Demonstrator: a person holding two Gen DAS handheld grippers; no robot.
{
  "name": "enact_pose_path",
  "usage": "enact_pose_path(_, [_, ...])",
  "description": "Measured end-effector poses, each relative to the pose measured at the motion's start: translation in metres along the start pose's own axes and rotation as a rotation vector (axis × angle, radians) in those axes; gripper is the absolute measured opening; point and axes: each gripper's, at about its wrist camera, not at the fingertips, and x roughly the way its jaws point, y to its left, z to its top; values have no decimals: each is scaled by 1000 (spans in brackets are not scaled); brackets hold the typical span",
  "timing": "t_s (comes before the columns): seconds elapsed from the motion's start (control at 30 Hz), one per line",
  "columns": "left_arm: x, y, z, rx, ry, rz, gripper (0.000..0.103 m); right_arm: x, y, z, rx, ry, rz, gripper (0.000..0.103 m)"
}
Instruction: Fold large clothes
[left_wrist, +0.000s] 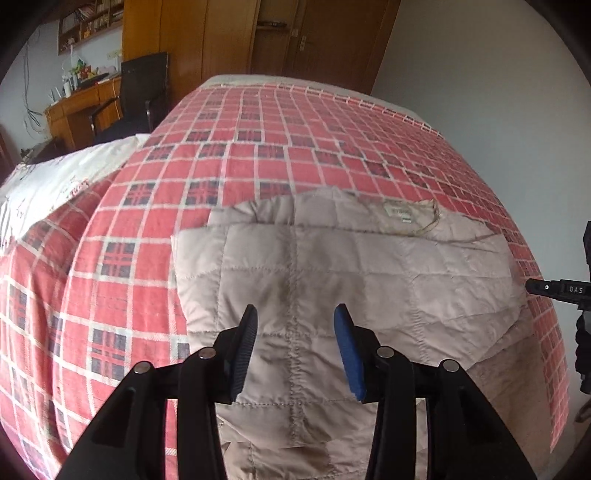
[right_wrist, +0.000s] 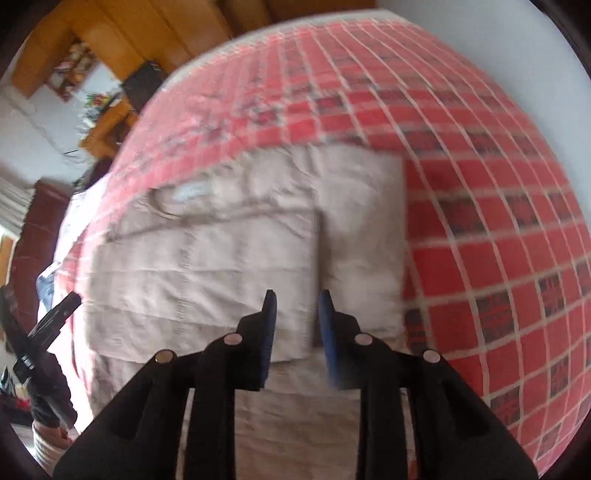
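Lying flat: beige quilted padded jacket (left_wrist: 332, 266), sleeves folded in, on red plaid bedspread (left_wrist: 229, 155).
Left gripper (left_wrist: 295, 321): wide apart, empty.
Right gripper (right_wrist: 295, 306): blurred, seemingly parted, empty.

beige quilted jacket (left_wrist: 332, 266) lies flat on the bed, sides folded inward.

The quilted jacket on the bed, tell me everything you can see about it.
The quilted jacket is pale beige-grey, stitched in square panels, of thin padded fabric as it looks, with darker soiled patches near its middle seam. A white label sits inside the collar at its far end. It lies flat on the red plaid bedspread, partly folded: the right wrist view shows one side panel turned in over the body. Both grippers are above it, jaws open, neither gripping it.
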Motion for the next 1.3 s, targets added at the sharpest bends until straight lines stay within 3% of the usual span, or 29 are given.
enact_pose_path(0.13, [12,-23,0,48,35,-9,44,15,29,-2,-71,46,52,24])
enact_pose_path(0.33, [51,-22,-23,34,148,2,43,60,17,-20,-33,145,-39,23])
enact_pose_path(0.6, [55,-23,-22,20,177,26,43,71,15,-20,-31,149,-25,23])
enact_pose_path(0.7, [19,-19,-21,-6,150,4,44,32,12,-23,-35,91,37,33])
enact_pose_path(0.73, [0,-15,-25,-13,149,-13,49,11,11,-28,-56,56,74,44])
enact_pose_path(0.8, [-31,-6,-38,-20,142,-44,61,-22,7,-43,-96,14,103,56])
enact_pose_path(0.9, [-69,11,-72,-10,178,-35,66,-59,-6,-80,-172,22,98,63])
enact_pose_path(1.07, [-108,38,-146,-51,279,-6,67,-87,-40,-155,-225,120,26,66])
enact_pose_path(1.3, [-123,52,-215,-117,375,-20,67,-87,-75,-235,-125,262,45,70])
